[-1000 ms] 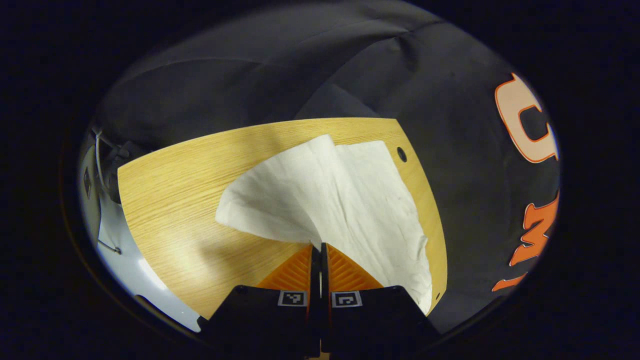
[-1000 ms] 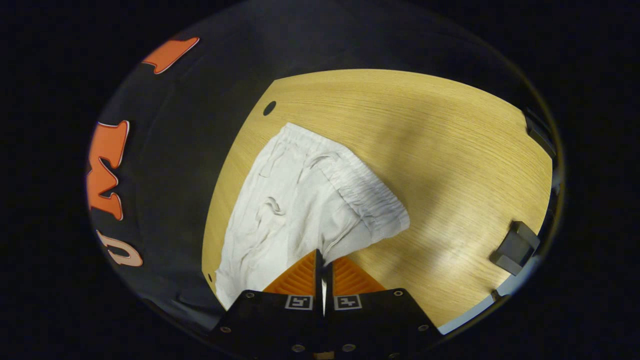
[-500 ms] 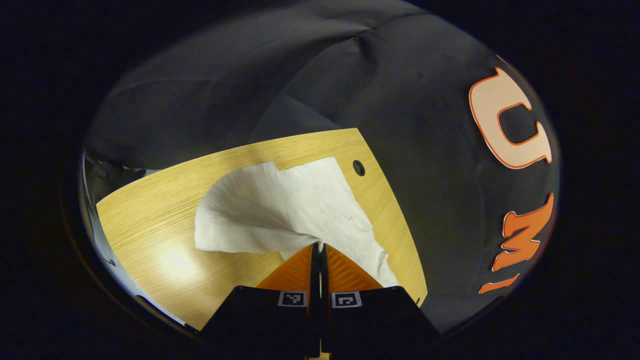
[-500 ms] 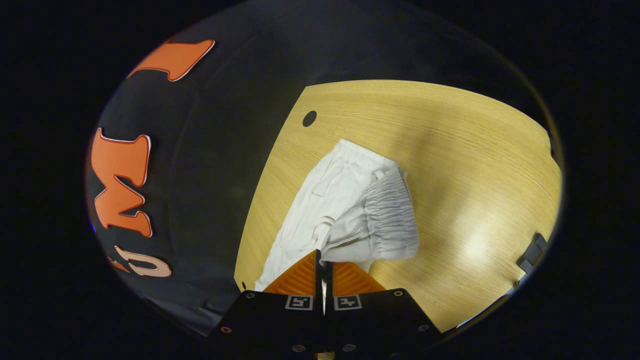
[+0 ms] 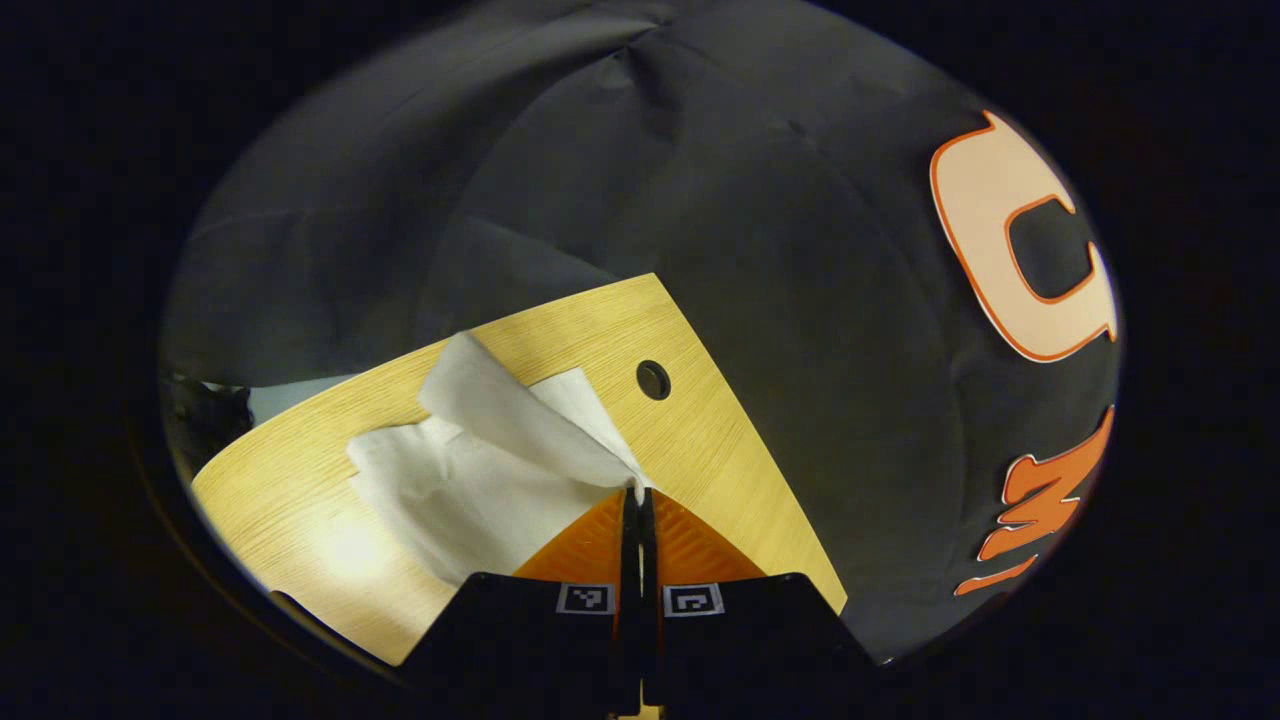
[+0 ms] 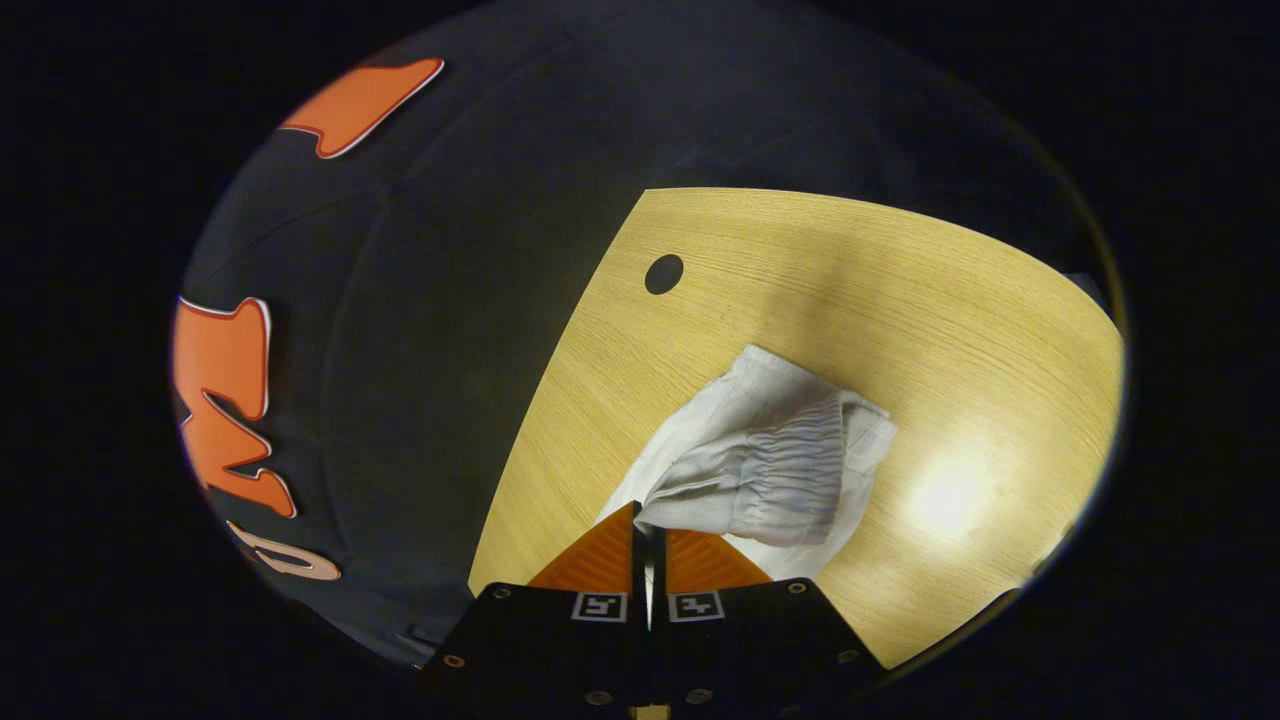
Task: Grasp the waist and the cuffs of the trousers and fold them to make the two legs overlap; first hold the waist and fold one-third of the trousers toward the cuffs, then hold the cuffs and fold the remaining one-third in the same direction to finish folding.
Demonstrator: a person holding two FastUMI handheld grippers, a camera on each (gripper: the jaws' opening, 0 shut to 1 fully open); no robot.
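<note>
**Both grippers carrying one leg over the other**

While the trousers (image 5: 470,480) lie on the table (image 5: 720,470), stretched between the two tools, each end is pinched. The left gripper (image 5: 640,492) is clamped on a cuff (image 5: 520,415), its flap lifted and trailing ahead-left. The right gripper (image 6: 648,512) is clamped on the waist (image 6: 780,475), whose gathered band hangs ahead-right above the lower layer. Judging by this, both must lower together to align the legs.

left gripper view: close, downward | right gripper view: likewise, perhaps opposite | shared: table (image 5: 700,440)
</note>
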